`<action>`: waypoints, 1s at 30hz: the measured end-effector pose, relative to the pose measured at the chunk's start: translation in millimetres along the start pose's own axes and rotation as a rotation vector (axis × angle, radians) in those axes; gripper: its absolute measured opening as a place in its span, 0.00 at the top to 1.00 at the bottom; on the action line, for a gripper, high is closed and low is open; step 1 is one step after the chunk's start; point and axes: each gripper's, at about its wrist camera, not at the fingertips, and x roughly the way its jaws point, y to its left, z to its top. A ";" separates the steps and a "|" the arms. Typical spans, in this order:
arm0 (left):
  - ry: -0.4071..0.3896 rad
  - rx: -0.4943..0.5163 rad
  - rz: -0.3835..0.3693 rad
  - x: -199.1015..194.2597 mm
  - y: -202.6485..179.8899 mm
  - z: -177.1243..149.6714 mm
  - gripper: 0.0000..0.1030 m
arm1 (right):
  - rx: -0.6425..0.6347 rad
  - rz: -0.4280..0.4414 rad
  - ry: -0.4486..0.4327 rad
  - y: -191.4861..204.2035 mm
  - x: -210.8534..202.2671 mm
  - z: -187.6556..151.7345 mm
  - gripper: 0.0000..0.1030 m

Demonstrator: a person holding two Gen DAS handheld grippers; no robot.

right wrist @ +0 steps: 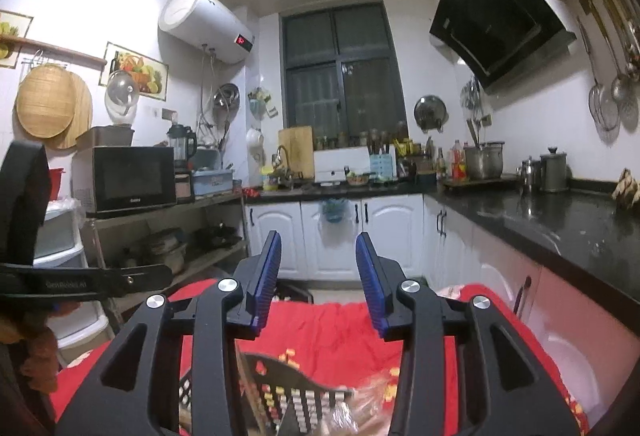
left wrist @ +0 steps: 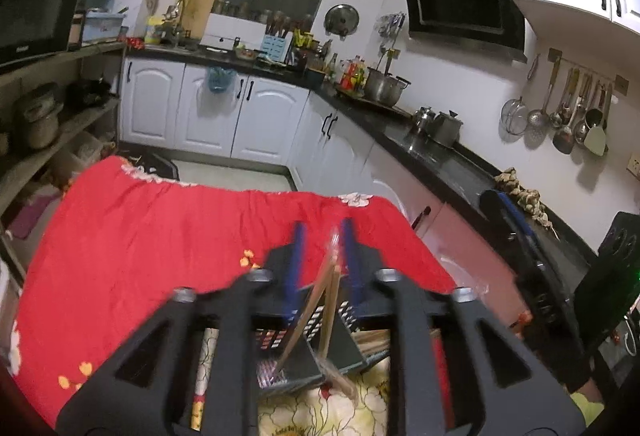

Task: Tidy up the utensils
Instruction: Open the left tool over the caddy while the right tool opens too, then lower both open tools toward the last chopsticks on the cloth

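Below the left fingers, the black slotted plastic basket (left wrist: 304,356) is largely hidden by the gripper frame; the thin wooden chopsticks (left wrist: 326,300) between them are motion-blurred.

Ahead of your left gripper (left wrist: 322,268), the far and left stretches of the red tablecloth (left wrist: 140,236) lie bare, so you have room there. Near you, the black slotted basket (left wrist: 304,348) and the chopsticks (left wrist: 320,312) rising between the fingers block the way. The black counter (left wrist: 452,160) walls off your right. Your right gripper (right wrist: 319,276) has free air between its parted fingers.
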 end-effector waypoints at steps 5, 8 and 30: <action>-0.019 -0.010 -0.007 -11.4 4.4 -9.0 0.50 | 0.027 0.011 0.045 -6.1 -18.4 0.1 0.48; -0.079 0.003 0.002 -29.2 2.2 -12.0 0.29 | 0.044 0.016 0.068 -8.2 -28.5 4.3 0.39; -0.062 0.016 0.036 -79.0 -2.5 -56.9 0.10 | 0.023 0.056 0.221 5.2 -86.4 -11.5 0.12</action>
